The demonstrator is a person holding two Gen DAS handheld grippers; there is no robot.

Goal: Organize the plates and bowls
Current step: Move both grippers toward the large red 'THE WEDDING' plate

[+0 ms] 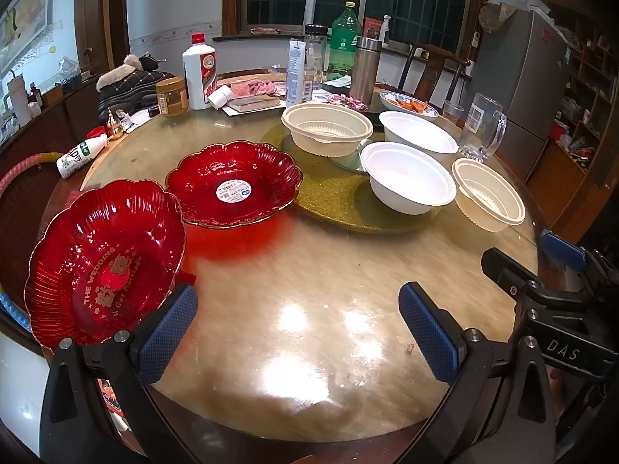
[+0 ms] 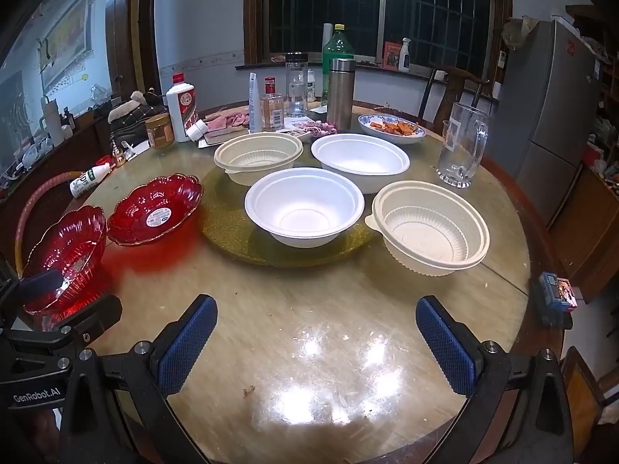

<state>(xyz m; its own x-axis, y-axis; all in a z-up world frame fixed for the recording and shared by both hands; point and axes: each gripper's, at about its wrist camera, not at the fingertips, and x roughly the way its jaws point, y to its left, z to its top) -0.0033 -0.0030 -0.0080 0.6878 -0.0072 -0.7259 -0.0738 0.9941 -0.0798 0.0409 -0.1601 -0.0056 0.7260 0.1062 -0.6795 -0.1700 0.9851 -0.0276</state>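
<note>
Two red scalloped plates lie at the table's left: one with gold lettering (image 1: pixel 104 263) (image 2: pixel 65 259) at the near edge, one with a round sticker (image 1: pixel 234 185) (image 2: pixel 156 208) behind it. Two white bowls (image 2: pixel 305 207) (image 2: pixel 359 156) and two cream ribbed bowls (image 2: pixel 429 226) (image 2: pixel 257 154) stand further back, around a gold turntable (image 2: pixel 228 228). My left gripper (image 1: pixel 298 328) is open over bare tabletop, its left finger just beside the lettered plate. Over the near table edge my right gripper (image 2: pixel 315 342) stands open, holding nothing.
Bottles, a steel flask (image 2: pixel 340 92), a jar (image 2: pixel 159 130) and a dish of food (image 2: pixel 392 129) crowd the table's far side. A glass mug (image 2: pixel 462 143) stands at the right. A small bottle (image 2: pixel 89 179) lies at the left edge. A fridge (image 2: pixel 549 116) is at the right.
</note>
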